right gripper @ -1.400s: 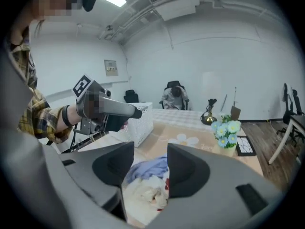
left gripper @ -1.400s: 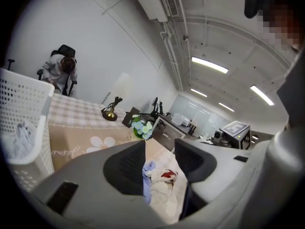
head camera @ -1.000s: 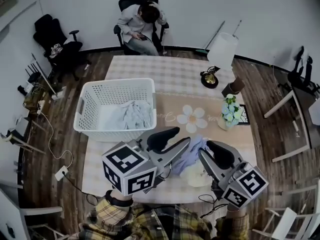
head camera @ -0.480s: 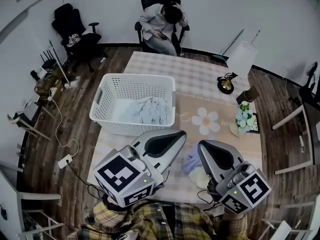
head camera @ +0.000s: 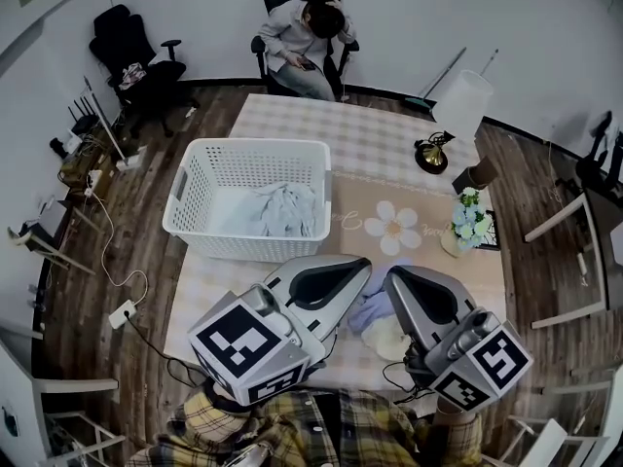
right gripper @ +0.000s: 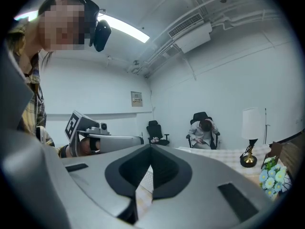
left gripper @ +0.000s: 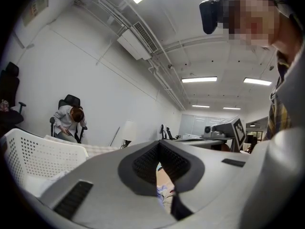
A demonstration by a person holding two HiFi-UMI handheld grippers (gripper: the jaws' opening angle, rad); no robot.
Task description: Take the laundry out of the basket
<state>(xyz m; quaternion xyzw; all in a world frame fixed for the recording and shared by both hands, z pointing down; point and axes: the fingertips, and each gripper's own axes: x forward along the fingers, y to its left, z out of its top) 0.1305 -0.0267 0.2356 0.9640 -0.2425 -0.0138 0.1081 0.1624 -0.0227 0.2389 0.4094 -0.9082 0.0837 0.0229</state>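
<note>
Basket: the white perforated laundry basket (head camera: 243, 246) stands upright on the left part of the counter (head camera: 375, 139).
Left inside: a bunch of pale blue-grey laundry (head camera: 282, 210) lies against the basket's near right corner. I cannot tell whether the whiter patch beside it is another piece or the bare floor.
Already out: a light blue garment (head camera: 368, 311) and a cream one (head camera: 389, 339) lie heaped at the counter's near edge. They are outside the basket and partly hidden under the two tools.
Left hand-held gripper (left gripper: 158, 148): its jaws are pressed together with nothing held. It is level, just in front of the basket, and only the cloth on the counter shows through the slit below its pads.
Right hand-held gripper (right gripper: 150, 151): its jaws are closed too and it is empty. It sits close beside the left one, over the heap.
Progress: the task looks partly done, with two pieces out and at least one bunch still to lift.
Remaining: both tools would need to open and reach back into the basket's near right corner.
</note>
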